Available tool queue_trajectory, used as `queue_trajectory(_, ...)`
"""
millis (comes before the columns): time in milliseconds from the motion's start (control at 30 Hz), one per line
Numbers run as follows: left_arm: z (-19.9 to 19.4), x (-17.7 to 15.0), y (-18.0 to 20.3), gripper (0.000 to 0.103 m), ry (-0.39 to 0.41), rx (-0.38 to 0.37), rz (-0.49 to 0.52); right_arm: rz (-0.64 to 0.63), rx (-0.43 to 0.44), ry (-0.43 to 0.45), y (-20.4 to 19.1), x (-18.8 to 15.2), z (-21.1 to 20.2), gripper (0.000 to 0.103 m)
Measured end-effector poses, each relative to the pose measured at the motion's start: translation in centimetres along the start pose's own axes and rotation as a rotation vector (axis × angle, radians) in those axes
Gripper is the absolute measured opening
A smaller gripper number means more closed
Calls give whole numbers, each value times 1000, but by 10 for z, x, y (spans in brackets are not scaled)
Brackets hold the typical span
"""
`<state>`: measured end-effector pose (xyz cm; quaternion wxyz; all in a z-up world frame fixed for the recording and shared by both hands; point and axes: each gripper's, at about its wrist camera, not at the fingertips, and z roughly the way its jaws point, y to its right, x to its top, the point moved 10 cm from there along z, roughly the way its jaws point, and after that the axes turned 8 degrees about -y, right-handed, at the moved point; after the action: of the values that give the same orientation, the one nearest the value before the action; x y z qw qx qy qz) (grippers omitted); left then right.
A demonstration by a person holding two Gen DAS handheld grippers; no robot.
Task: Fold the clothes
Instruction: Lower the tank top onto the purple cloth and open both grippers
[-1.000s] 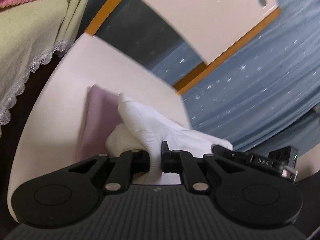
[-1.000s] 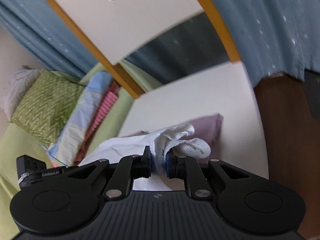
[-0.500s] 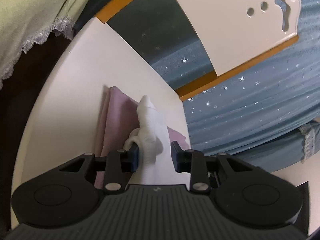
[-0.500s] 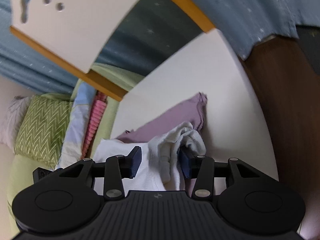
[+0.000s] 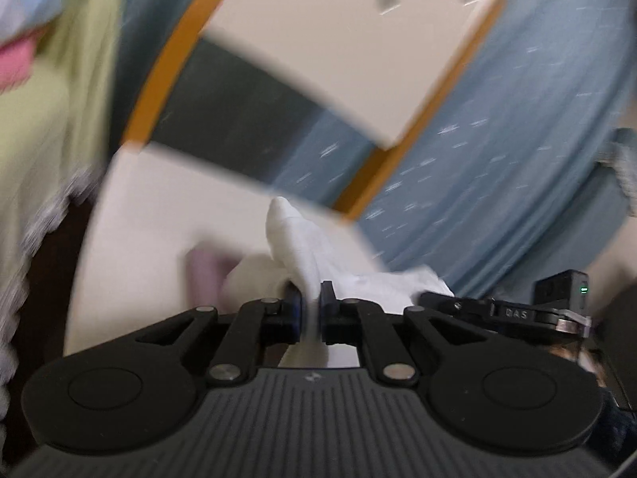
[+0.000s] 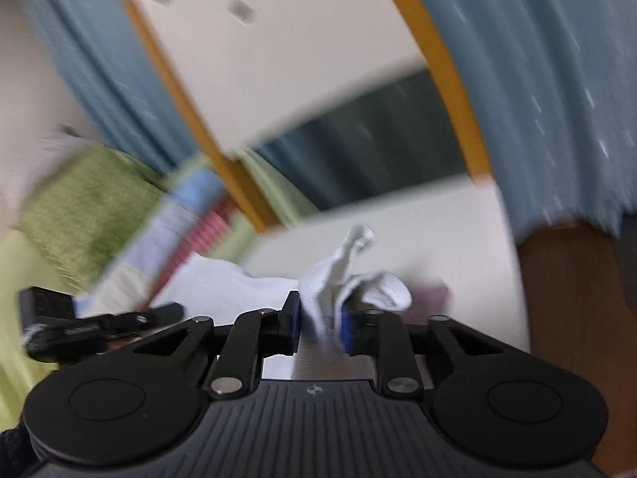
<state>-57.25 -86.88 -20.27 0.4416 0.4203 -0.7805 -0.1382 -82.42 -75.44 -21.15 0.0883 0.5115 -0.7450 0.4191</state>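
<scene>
A white garment (image 5: 294,239) lies bunched on the cream table (image 5: 159,207), over a purple garment (image 5: 203,275). My left gripper (image 5: 312,302) is shut on a fold of the white cloth, which stands up above its pads. In the right wrist view the same white garment (image 6: 338,267) fills the gap of my right gripper (image 6: 320,310). Its jaws are closing and the blue pads press the bunched cloth. A corner of the purple garment (image 6: 432,294) shows to the right on the table (image 6: 458,231). Both views are motion-blurred.
A cream panel with orange edging (image 5: 338,59) stands behind the table, before a blue starred curtain (image 5: 497,159). A green bedspread with a lace hem (image 5: 47,119) and a green pillow (image 6: 79,199) lie to the left. Brown floor (image 6: 569,298) borders the table's right edge.
Both grippers' jaws stood wider half a second ago and have closed in on the white cloth again. Both views have rolled, and the white cloth now hides more of the purple garment.
</scene>
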Motion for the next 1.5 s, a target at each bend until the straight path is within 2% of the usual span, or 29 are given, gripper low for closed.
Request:
queue_trajectory(33, 5, -4, -8, 11, -34, 24, -32, 50, -29, -60, 12, -6, 11, 30)
queue_trajectory(67, 7, -6, -14, 19, -50, 30, -58, 94, -30, -79, 20, -8, 15, 30)
queue_trajectory(133, 0, -4, -18, 24, -34, 20, -84, 140, 10, -46, 23, -6, 9, 44)
queue_trajectory(200, -10, 1, -20, 27, -4, 20, -103, 164, 17, 6, 25, -1, -3, 54)
queue_trajectory(233, -16, 4, -20, 28, 11, 23, -107, 171, 11, 31, 26, 0, -11, 55)
queue_trajectory(300, -30, 9, -18, 28, 38, 32, -103, 109, -27, 75, 18, -4, -29, 55)
queue_trajectory(333, -37, 7, -14, 27, 42, 53, -63, 25, -66, 94, 8, -11, -39, 55)
queue_trajectory(400, -52, -3, 5, 27, 28, 126, 104, -228, -168, 108, -21, -31, -54, 54)
queue_trajectory(500, -67, -30, 45, 27, 15, 293, 487, -706, -339, 94, -69, -76, -61, 49)
queue_trajectory(600, -64, -71, 77, 28, -17, 461, 889, -1027, -466, 21, -88, -116, -45, 43)
queue_trajectory(633, -58, -83, 84, 30, -36, 497, 1001, -1101, -511, 2, -88, -124, -38, 41)
queue_trajectory(700, -45, -100, 87, 32, -80, 551, 1151, -1179, -567, -11, -86, -131, -28, 41)
queue_trajectory(800, -25, -114, 82, 32, -122, 661, 1340, -1213, -604, -29, -82, -132, -20, 39)
queue_trajectory(867, -13, -118, 77, 32, -137, 711, 1423, -1238, -624, -34, -81, -132, -16, 39)
queue_trajectory(1000, -4, -117, 78, 31, -162, 713, 1477, -1285, -661, -46, -73, -133, -9, 37)
queue_trajectory(1067, 0, -116, 76, 22, -193, 718, 1498, -1294, -669, -58, -71, -133, -7, 34)
queue_trajectory(1100, 3, -115, 72, 19, -211, 731, 1507, -1303, -677, -65, -70, -134, -5, 31)
queue_trajectory(1133, 6, -115, 67, 12, -230, 739, 1510, -1316, -686, -72, -70, -135, -4, 19)
queue_trajectory(1167, 9, -116, 64, 9, -243, 741, 1511, -1334, -695, -79, -69, -136, -3, 14)
queue_trajectory(1200, 9, -117, 65, 8, -245, 731, 1502, -1350, -697, -76, -70, -137, -2, 9)
queue_trajectory(1367, -3, -109, 78, 7, -245, 615, 1366, -1352, -693, -40, -69, -133, -15, 5)
queue_trajectory(1433, -3, -113, 81, 7, -267, 570, 1334, -1335, -687, -58, -65, -132, -18, 4)
queue_trajectory(1500, -1, -120, 79, 7, -276, 575, 1347, -1335, -655, -117, -60, -141, -13, 5)
